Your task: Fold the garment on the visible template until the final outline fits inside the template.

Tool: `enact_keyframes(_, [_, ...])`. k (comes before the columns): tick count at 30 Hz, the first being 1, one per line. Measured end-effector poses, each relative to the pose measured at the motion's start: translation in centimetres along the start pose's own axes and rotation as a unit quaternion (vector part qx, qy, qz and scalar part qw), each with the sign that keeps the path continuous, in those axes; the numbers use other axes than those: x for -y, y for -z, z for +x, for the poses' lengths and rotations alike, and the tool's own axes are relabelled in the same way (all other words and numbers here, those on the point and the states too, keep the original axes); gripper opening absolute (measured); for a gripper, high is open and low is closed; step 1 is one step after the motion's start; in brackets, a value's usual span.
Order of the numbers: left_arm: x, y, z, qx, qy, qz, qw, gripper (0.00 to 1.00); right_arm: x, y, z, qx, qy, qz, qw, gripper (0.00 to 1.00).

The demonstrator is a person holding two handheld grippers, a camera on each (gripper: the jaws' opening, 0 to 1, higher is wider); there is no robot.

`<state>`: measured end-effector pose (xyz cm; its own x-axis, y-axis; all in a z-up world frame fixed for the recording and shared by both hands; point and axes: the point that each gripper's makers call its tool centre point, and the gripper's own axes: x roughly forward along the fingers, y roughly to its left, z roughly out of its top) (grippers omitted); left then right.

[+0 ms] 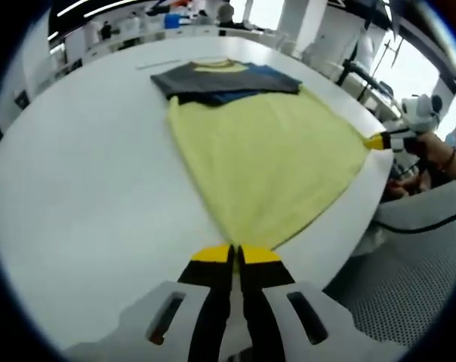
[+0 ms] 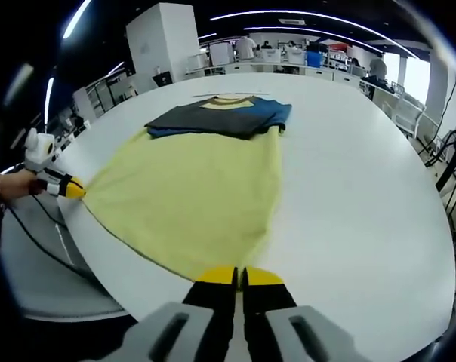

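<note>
- A yellow cloth garment (image 1: 269, 162) with a dark grey and blue upper part (image 1: 224, 81) lies spread flat on the white round counter (image 1: 84, 196).
- The left gripper (image 1: 235, 256) is closed on the garment's near hem corner at the counter edge.
- The right gripper (image 2: 239, 277) is likewise clamped on the other hem corner; it appears at the right of the left gripper view.
- The hem is stretched taut between the 2 grippers.
- Desks and shelving (image 2: 273, 54) stand far behind.

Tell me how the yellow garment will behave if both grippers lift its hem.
The yellow garment is probably floppy: it tents toward the left gripper and right gripper. Likely light, being thin. The folded dark sleeves may slip open.
</note>
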<state>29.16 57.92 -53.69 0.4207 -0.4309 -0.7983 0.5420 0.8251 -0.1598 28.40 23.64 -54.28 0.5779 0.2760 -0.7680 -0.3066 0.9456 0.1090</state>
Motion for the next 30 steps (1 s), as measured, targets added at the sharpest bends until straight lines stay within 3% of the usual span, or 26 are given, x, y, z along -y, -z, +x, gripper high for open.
enact_keyframes(9, [-0.2, 1.4, -0.9, -0.021, 0.002, -0.014, 0.9997, 0.0, -1.1, 1.1, -0.6, -0.005, -0.017, 0.003, 0.9998, 0.0])
enact_keyframes(17, [-0.2, 2.6, -1.7, -0.039, -0.002, 0.014, 0.9991, 0.0, -2.3, 2.0, -1.3, -0.006, -0.02, 0.005, 0.9998, 0.0])
enact_keyframes(30, [0.2, 4.2, -2.6, -0.056, 0.011, 0.013, 0.9983, 0.0, -3.2, 3.2, -2.1, -0.01, -0.029, 0.011, 0.9995, 0.0])
